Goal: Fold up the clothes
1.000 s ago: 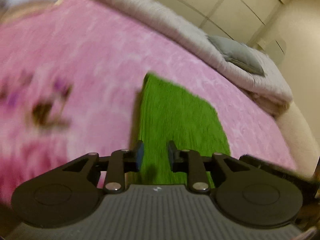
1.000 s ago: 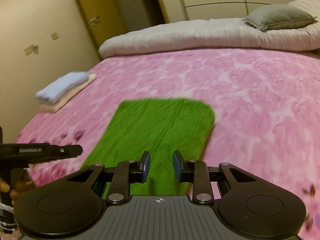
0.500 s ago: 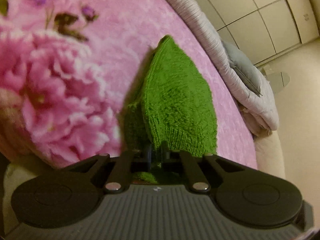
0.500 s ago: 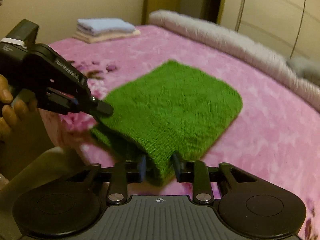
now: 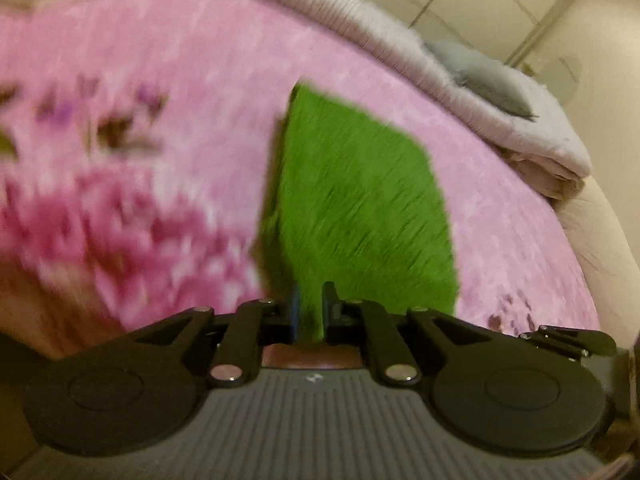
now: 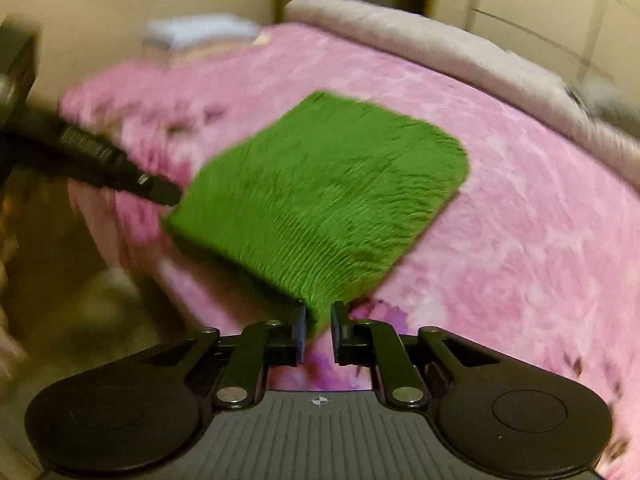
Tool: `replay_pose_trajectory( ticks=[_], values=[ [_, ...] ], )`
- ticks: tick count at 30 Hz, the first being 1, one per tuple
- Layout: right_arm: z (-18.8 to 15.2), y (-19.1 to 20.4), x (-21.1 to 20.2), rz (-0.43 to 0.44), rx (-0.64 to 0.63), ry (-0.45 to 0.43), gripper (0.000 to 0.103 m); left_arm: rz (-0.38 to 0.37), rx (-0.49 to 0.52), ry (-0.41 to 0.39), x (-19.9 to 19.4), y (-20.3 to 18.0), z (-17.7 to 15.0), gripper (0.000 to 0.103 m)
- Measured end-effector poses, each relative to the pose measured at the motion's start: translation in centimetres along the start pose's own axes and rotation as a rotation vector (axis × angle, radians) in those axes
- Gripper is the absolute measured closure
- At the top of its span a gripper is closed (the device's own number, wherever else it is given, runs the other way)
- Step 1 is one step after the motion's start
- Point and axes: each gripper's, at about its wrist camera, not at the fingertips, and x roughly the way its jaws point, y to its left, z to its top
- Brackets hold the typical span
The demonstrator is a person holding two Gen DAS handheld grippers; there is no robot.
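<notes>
Green knit garment [image 6: 324,196] shows no readable label.

One green knit garment [image 6: 324,192], one pink floral bedspread [image 6: 520,240], one grey pillow [image 5: 492,84], two grippers: left gripper [image 5: 310,308], right gripper [image 6: 319,324].

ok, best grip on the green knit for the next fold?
Probably the two near corners of the green knit, coming in low from the bed's near edge. It lies flat on the pink blanket, so only edges offer a pinch. Right gripper and left gripper already straddle that edge.
</notes>
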Motion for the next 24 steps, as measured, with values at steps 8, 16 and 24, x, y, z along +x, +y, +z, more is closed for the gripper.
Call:
replay_pose_trajectory(
  ticks=[8, 16, 24],
  values=[
    [2.2, -4.7, 1.9, 0.042, 0.452, -0.146, 0.084, 0.026, 0.179, 0.013, 4.6, -4.6, 2.1, 0.095],
    [1.7, -3.1, 6.8, -0.033, 0.374, -0.015, 0.084, 0.155, 0.209, 0.088, 7.8, -5.1, 0.8, 0.088],
    [1.8, -3.2, 2.8, -0.004, 0.429, -0.106, 0.083, 0.197, 0.201, 0.067, 5.5, -5.5, 0.1, 0.090]
  ],
)
